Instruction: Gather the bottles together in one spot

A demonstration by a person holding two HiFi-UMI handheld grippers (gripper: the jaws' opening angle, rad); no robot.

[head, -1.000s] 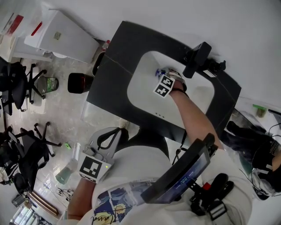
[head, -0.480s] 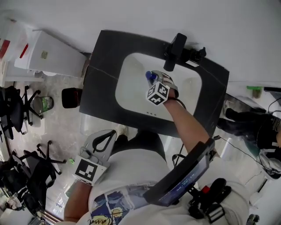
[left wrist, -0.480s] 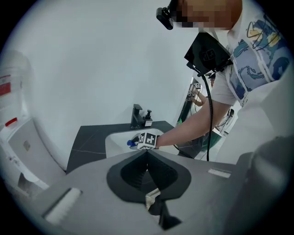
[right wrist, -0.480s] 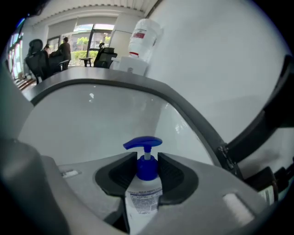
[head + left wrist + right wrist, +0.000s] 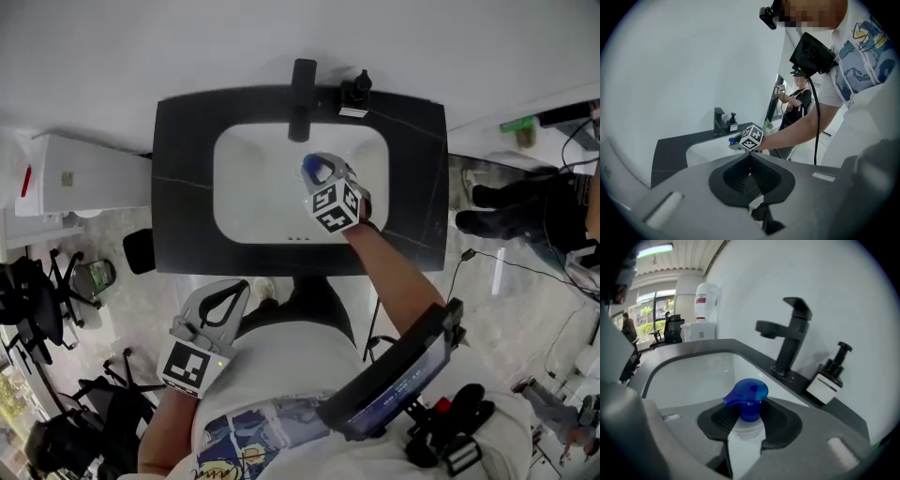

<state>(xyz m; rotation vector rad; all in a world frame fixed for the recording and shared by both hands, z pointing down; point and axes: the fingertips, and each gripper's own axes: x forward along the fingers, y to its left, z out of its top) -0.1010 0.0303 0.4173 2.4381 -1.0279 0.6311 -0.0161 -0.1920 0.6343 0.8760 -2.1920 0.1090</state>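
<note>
Nearest the person, at the lower left of the head view, the left gripper [image 5: 230,295] hangs off the counter [image 5: 183,202] with its jaws together on nothing. Further out, the right gripper [image 5: 749,423] is clamped on the white body of the blue-capped bottle [image 5: 747,397], held upright over the basin [image 5: 248,183]. Beyond it, toward the right of the right gripper view, the dark pump bottle [image 5: 828,379] stands upright on the back ledge, just right of the faucet [image 5: 790,336]. The right hand is clearly the nearer one, so the carry likely runs forward and rightward.
</note>
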